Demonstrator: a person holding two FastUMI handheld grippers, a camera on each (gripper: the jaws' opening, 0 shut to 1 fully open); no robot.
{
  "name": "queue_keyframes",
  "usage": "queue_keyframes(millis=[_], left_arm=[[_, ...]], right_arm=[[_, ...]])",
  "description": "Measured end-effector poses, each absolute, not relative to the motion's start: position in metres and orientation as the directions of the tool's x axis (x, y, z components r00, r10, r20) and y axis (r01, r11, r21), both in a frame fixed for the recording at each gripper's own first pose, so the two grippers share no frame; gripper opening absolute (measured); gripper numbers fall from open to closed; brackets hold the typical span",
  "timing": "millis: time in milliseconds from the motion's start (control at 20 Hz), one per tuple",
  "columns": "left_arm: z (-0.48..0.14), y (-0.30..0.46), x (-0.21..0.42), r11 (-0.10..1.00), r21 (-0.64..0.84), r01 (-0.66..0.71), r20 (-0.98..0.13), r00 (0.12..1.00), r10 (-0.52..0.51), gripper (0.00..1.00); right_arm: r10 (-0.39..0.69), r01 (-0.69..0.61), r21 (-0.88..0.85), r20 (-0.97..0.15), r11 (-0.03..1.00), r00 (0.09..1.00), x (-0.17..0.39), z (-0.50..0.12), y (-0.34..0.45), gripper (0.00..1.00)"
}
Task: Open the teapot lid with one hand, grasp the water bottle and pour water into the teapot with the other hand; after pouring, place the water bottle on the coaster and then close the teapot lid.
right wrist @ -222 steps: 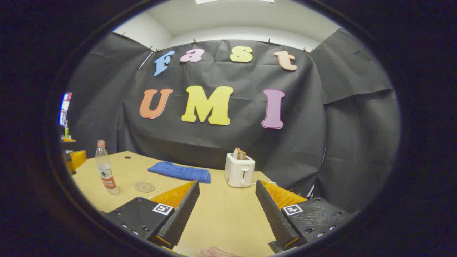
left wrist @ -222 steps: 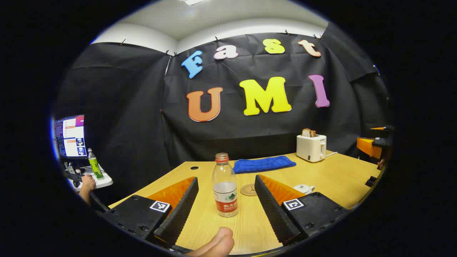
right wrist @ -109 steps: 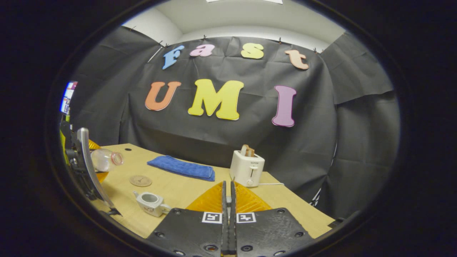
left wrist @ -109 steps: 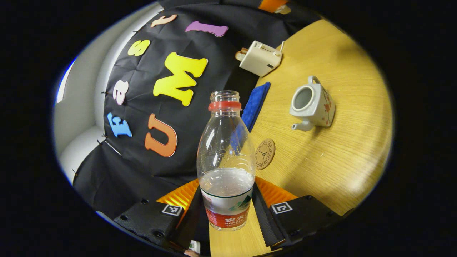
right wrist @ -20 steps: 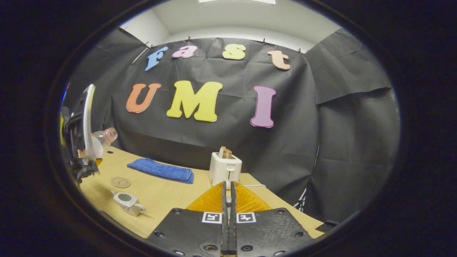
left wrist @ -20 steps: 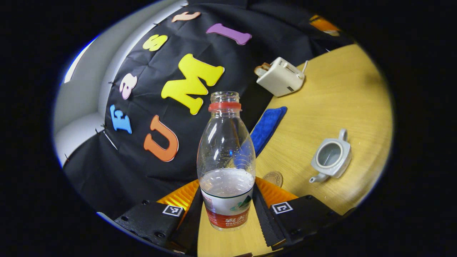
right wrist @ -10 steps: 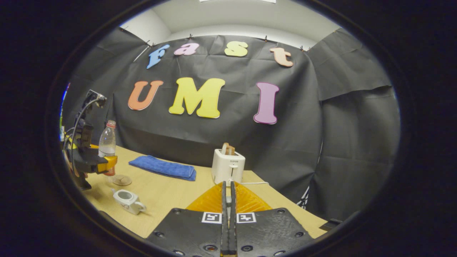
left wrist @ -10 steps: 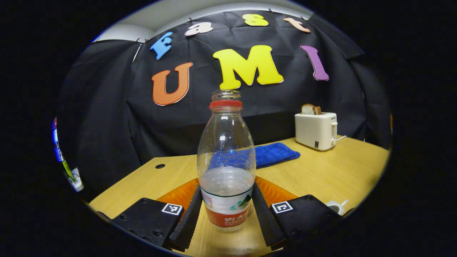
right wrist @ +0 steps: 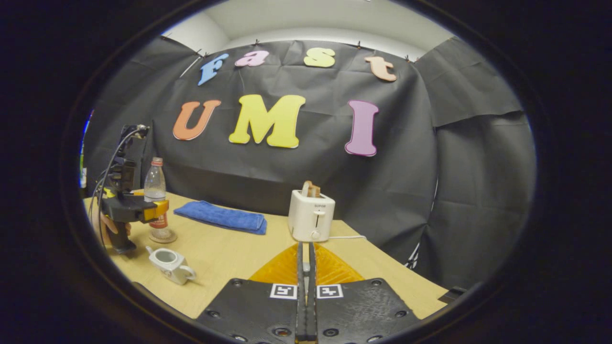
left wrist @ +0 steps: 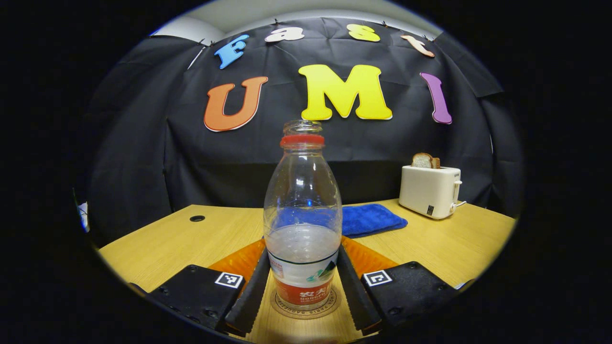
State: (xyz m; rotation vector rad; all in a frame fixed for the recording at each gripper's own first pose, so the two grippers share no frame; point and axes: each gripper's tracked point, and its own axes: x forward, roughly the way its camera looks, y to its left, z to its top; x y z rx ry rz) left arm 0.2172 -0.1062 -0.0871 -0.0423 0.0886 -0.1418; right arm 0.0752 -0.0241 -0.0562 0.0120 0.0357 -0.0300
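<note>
Plastic water bottle [left wrist: 303, 224] on coaster [left wrist: 304, 306], left fingers [left wrist: 254, 291] gripping; right fingers [right wrist: 300, 286] closed, perhaps pinching lid.

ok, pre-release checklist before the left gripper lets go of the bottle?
1. Water bottle upright: ok.
2. Bottle base over the coaster: ok in the left gripper view; the right gripper view agrees.
3. Base fully seated on the coaster: cannot tell, contact is not clear.
4. Left gripper shut on the bottle: ok, both fingers press its sides.
5. Teapot open, away from the bottle: ok, no lid on it.
6. Lid held in the right gripper: cannot tell; the fingers are together, nothing visible between them.
</note>
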Motion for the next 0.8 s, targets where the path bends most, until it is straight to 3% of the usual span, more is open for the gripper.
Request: queue_keyframes(millis=[450,600,800], left_arm=[[-0.097,-0.113,0.221,0.979,-0.083,0.188,-0.107,0.975,-0.196,0.79],[-0.095,-0.114,0.218,0.977,-0.089,0.194,-0.110,0.973,-0.203,0.93],[-0.089,-0.115,0.207,0.974,-0.085,0.210,-0.098,0.971,-0.218,0.97]], right_arm=[[-0.018,0.018,-0.004,-0.033,1.000,0.999,0.073,-0.056,-0.015,0.00],[-0.017,0.017,-0.007,-0.035,1.000,0.999,0.073,-0.057,-0.014,0.01],[-0.013,0.012,-0.014,-0.035,1.000,0.999,0.071,-0.056,-0.010,0.00]])
